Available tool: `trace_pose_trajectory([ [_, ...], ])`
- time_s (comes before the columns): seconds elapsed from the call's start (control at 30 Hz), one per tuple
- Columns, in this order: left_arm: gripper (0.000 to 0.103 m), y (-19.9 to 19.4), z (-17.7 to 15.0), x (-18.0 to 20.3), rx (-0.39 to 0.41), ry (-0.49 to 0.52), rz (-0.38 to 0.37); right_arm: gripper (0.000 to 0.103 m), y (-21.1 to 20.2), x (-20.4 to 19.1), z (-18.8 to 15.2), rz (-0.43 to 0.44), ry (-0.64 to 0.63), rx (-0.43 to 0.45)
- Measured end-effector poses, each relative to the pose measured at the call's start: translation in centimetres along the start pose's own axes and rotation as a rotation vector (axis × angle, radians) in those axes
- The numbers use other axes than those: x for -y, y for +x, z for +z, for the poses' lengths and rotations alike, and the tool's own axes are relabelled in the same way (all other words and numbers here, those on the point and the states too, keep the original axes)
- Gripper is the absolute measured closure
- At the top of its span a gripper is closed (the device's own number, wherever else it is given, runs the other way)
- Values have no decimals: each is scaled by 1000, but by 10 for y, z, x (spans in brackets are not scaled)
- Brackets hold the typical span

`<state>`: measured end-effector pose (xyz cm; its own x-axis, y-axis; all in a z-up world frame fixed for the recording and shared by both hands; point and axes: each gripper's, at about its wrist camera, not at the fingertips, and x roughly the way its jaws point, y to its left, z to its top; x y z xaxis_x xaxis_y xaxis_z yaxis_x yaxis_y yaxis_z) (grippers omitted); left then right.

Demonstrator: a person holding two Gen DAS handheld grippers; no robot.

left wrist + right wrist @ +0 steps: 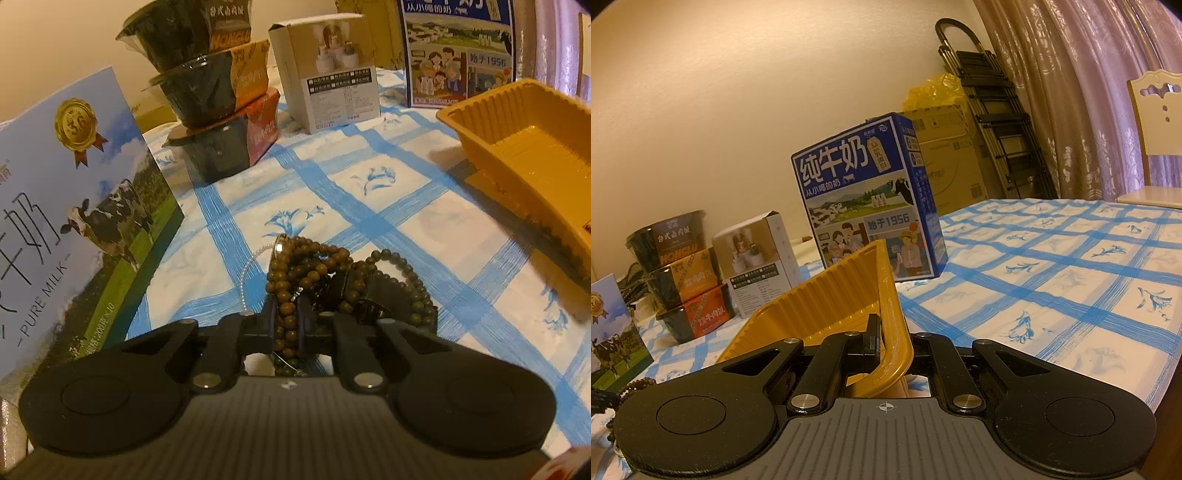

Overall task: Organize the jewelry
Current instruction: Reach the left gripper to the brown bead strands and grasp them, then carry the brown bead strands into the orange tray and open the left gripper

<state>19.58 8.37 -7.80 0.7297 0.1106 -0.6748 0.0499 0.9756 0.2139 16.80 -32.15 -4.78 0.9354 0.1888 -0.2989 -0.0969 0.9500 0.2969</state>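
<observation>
Left gripper (287, 317) jaws pinched on wooden bead strand (286, 295), beside yellow tray (517, 122); right gripper (886, 341) jaws clamped on tray rim.

Your two views are lit by warm, dim indoor light that tints the wall (701, 110) yellow. Ahead and to the right of the left fingers (274, 317), the yellow tray (524, 147) shows a soft glare on its floor and throws a shadow onto the surface (369, 221). Straight lines bow toward the edges and the corners go black. The bead pile (314, 273) looks slightly soft; the far boxes are grainy.
</observation>
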Motion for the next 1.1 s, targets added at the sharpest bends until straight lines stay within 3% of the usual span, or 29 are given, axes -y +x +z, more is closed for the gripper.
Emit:
trace_pose_trajectory([
  [0.2, 97, -28, 18, -10, 34, -34, -23, 96, 0, 0, 0, 0, 0, 0],
  [0.8, 97, -169, 136, -34, 331, -60, -78, 96, 0, -1, 0, 0, 0, 0],
  [1.1, 97, -208, 171, -12, 440, -56, -192, 96, -1, 0, -3, 4, -5, 3],
])
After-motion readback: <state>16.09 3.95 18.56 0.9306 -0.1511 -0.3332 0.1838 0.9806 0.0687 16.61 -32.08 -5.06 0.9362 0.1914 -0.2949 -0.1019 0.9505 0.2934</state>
